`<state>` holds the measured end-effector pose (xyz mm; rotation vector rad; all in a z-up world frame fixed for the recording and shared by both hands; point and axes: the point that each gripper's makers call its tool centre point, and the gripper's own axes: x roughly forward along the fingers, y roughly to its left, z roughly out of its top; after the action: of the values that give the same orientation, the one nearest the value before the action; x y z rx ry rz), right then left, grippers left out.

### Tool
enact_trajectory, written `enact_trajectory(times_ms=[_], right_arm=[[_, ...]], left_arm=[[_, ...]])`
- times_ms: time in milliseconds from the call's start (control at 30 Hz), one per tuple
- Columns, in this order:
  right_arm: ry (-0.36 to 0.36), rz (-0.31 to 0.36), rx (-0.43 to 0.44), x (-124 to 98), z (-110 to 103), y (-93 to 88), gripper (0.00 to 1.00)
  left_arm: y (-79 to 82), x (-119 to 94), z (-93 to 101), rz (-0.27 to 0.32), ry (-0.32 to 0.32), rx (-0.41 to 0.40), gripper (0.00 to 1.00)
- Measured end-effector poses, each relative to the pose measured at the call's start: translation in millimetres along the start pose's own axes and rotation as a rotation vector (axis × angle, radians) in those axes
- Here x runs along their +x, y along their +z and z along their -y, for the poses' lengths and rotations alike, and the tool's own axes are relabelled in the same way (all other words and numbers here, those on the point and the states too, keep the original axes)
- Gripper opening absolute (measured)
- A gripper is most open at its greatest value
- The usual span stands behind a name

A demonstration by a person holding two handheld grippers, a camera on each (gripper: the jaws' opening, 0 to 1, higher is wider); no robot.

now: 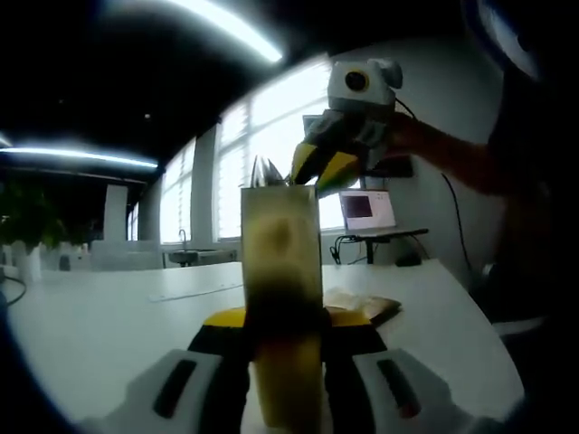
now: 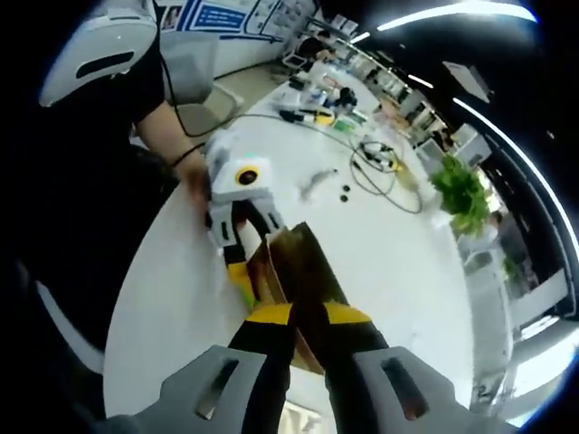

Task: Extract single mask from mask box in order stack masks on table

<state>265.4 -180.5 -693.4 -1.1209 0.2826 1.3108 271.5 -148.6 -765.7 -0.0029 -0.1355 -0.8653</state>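
Note:
My left gripper [image 1: 285, 316] is shut on a tall tan mask box [image 1: 280, 244] and holds it upright above the white table [image 1: 109, 307]. Pale mask edges [image 1: 265, 170] stick out of the box's open top. The right gripper [image 1: 312, 172] comes in from the upper right with its tips at that opening, jaws close together on a mask edge. In the right gripper view, my own jaws [image 2: 306, 316] sit narrow over the brown box [image 2: 303, 262], and the left gripper [image 2: 244, 267] clamps the box from the far side. A low pile of masks [image 1: 362, 307] lies on the table behind the box.
A person's arm [image 1: 452, 158] and dark-clad body [image 2: 109, 163] stand at the table's edge. Cables [image 2: 380, 163], small items and a green plant [image 2: 461, 190] lie farther along the table. A laptop [image 1: 366, 210] sits on a stand behind.

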Motion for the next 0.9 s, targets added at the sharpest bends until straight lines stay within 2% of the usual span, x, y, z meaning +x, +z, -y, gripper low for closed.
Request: enact_trajectory(times_ms=[167, 333, 433, 567, 800, 900], right_arm=[[0.012, -0.012, -0.017, 1.0, 1.2, 0.7, 0.08], [0.03, -0.051, -0.088, 0.3, 1.5, 3.2, 0.06], [0.076, -0.056, -0.097, 3.9, -4.1, 9.1, 0.04], [0.113, -0.114, -0.14, 12.0, -5.9, 8.7, 0.05], [0.16, -0.166, -0.147, 15.6, -5.6, 2.2, 0.04], [0.17, -0.166, -0.127, 15.5, -4.7, 1.2, 0.04]], left_arm=[[-0.1, -0.1, -0.2, -0.001, 0.002, 0.002, 0.33], [-0.3, -0.1, 0.0, -0.002, 0.002, 0.003, 0.33], [-0.3, 0.0, 0.5, -0.003, 0.002, 0.004, 0.33], [-0.2, 0.0, 0.9, -0.003, 0.002, 0.004, 0.33], [0.0, -0.1, 1.4, -0.004, 0.002, 0.004, 0.33], [0.0, 0.0, 1.5, -0.004, 0.001, 0.005, 0.33]])
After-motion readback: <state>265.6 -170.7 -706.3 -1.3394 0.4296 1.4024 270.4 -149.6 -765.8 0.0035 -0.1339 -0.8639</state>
